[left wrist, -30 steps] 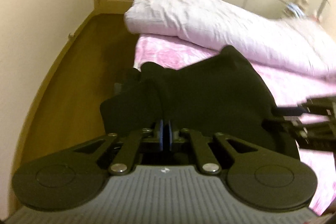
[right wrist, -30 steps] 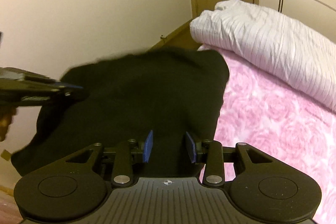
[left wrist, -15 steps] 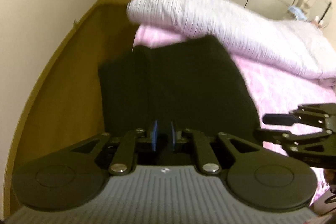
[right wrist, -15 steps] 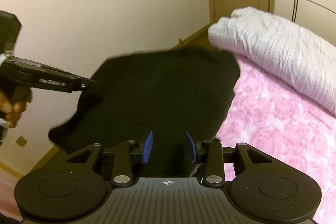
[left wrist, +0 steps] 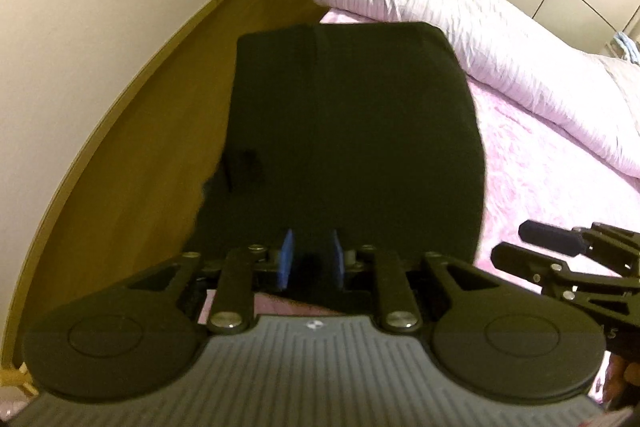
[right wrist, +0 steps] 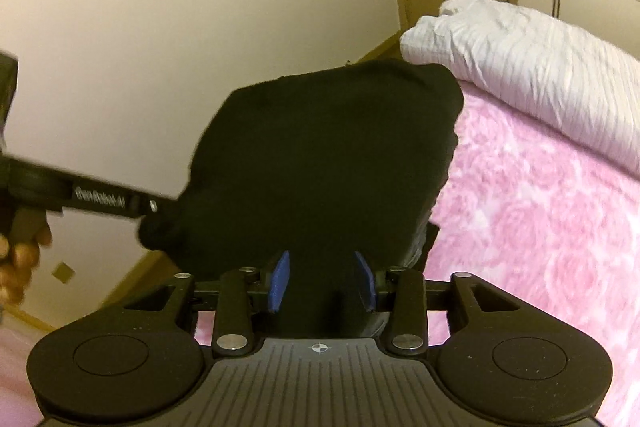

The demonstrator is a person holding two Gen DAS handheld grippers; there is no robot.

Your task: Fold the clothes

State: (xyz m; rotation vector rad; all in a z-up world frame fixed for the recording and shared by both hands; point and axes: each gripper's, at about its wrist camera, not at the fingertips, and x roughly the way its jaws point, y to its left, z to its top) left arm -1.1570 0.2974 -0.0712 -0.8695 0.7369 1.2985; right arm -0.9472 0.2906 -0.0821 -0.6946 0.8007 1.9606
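The black garment (left wrist: 352,131) lies folded on the pink bed cover (left wrist: 552,179), with its left part hanging over the bed edge above the floor (left wrist: 152,131). The left gripper (left wrist: 311,263) and right gripper (right wrist: 322,281) are both opening, pads apart with cloth between them, so I judge the overhanging part may slide off and undo the fold. Only blurred white lettering on the left gripper's arm shows in the right wrist view, and I cannot read it.
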